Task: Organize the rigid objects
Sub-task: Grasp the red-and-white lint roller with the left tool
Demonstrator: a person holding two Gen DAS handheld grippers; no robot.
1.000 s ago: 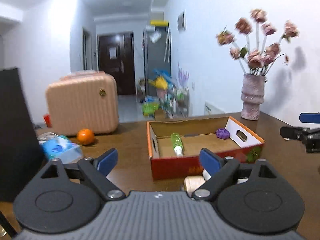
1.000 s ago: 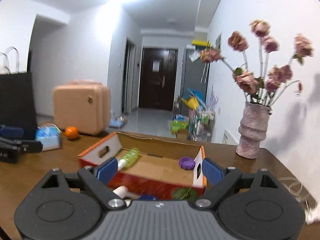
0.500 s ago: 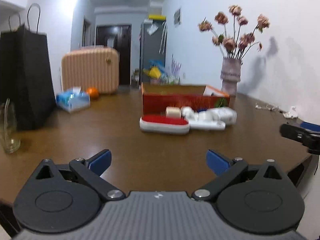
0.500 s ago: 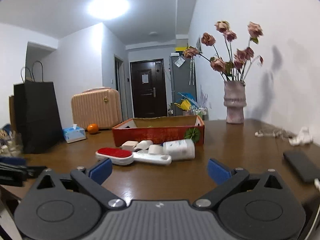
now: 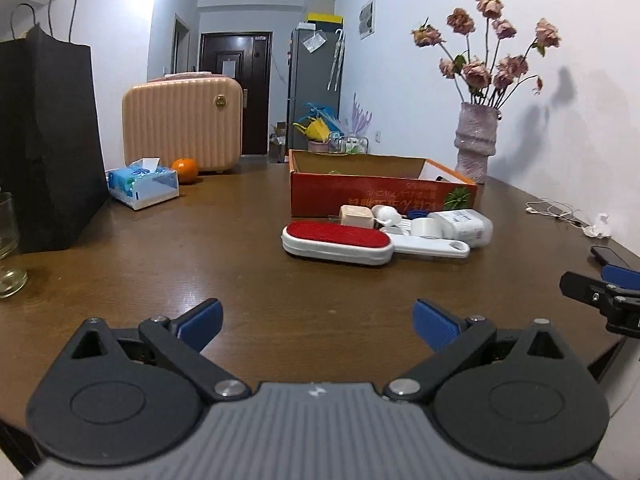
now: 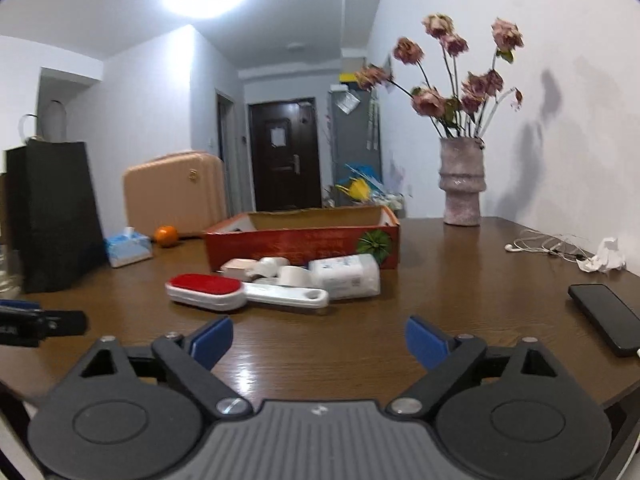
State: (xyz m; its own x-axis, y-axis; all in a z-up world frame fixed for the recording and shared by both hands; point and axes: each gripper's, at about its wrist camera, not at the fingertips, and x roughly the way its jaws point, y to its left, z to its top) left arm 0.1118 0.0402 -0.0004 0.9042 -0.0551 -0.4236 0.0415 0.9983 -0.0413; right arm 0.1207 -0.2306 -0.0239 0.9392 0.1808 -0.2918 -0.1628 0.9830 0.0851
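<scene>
A red and white lint brush (image 5: 336,242) lies on the brown table in front of an orange cardboard box (image 5: 380,194). Beside it lie a beige block (image 5: 355,216), a white tape roll (image 5: 426,227) and a white packet (image 5: 464,226). The same brush (image 6: 206,290), box (image 6: 304,240) and packet (image 6: 346,276) show in the right wrist view. My left gripper (image 5: 318,322) is open and empty, low over the near table, well short of the pile. My right gripper (image 6: 319,338) is open and empty, likewise near the front edge.
A black paper bag (image 5: 44,140), a glass (image 5: 8,248), a tissue box (image 5: 142,184), an orange (image 5: 185,170) and a pink case (image 5: 182,122) stand at the left. A vase of flowers (image 6: 460,182), earphones (image 6: 544,246) and a phone (image 6: 604,318) are at the right.
Both grippers have pulled back from right above the box to the near edge of the table. The pile in front of the box has come into view. Both stay open.
</scene>
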